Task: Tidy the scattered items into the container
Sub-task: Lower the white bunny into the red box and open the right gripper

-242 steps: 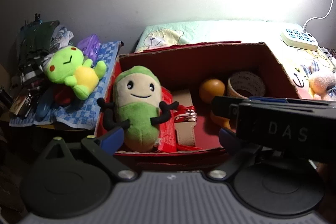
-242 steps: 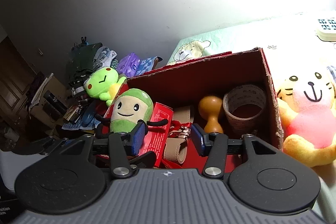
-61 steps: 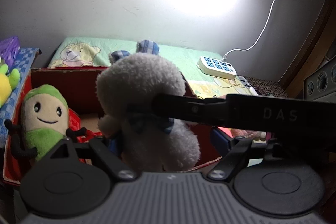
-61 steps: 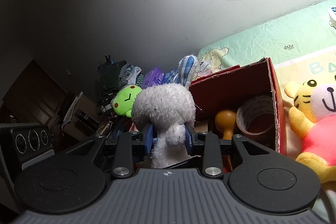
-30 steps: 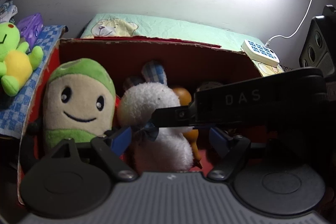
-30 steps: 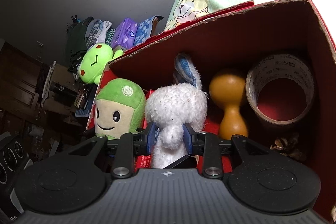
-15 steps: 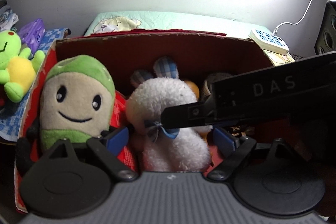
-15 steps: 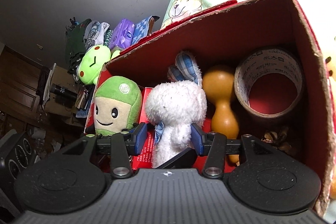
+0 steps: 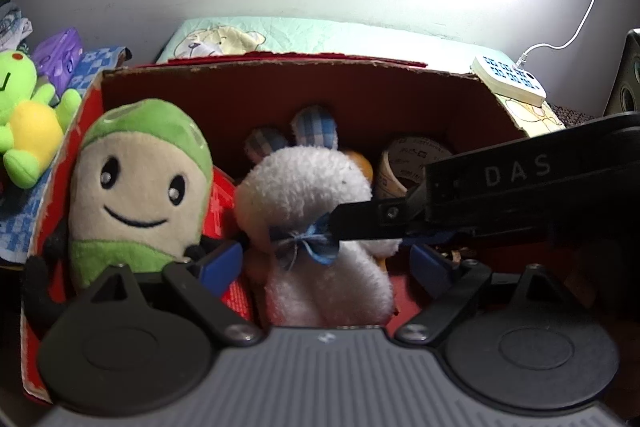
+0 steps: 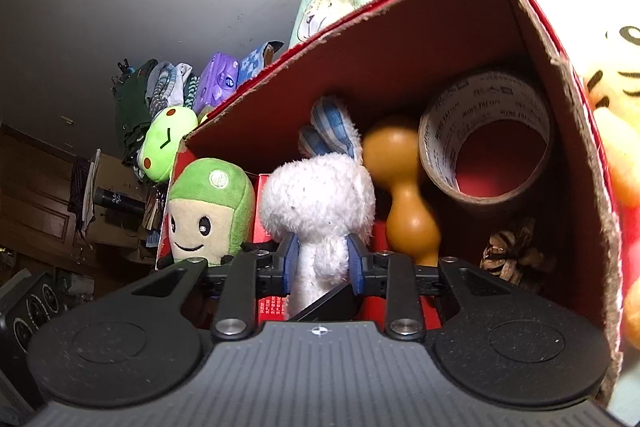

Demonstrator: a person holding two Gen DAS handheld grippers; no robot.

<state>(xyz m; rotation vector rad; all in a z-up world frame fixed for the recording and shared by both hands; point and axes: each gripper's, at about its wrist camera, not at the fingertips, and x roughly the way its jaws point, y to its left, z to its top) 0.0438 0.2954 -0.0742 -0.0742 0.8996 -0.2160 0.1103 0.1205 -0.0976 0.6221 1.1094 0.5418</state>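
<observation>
A white bunny plush with blue checked ears stands inside the red cardboard box, between a green-capped smiling plush and an orange wooden dumbbell shape. My right gripper is shut on the bunny's body, its blue pads pressing both sides. In the left wrist view it reaches in from the right to the bunny's bow. My left gripper straddles the bunny; its jaws are opening and the pads stand clear of the fur.
A tape roll and a brown pine cone lie in the box's right end. A green frog plush lies outside on the left, a yellow tiger plush outside on the right. A power strip lies behind.
My left jaws have spread away from the bunny. The right jaws let go briefly, then shut again on its body. The bunny now stands in the box.
</observation>
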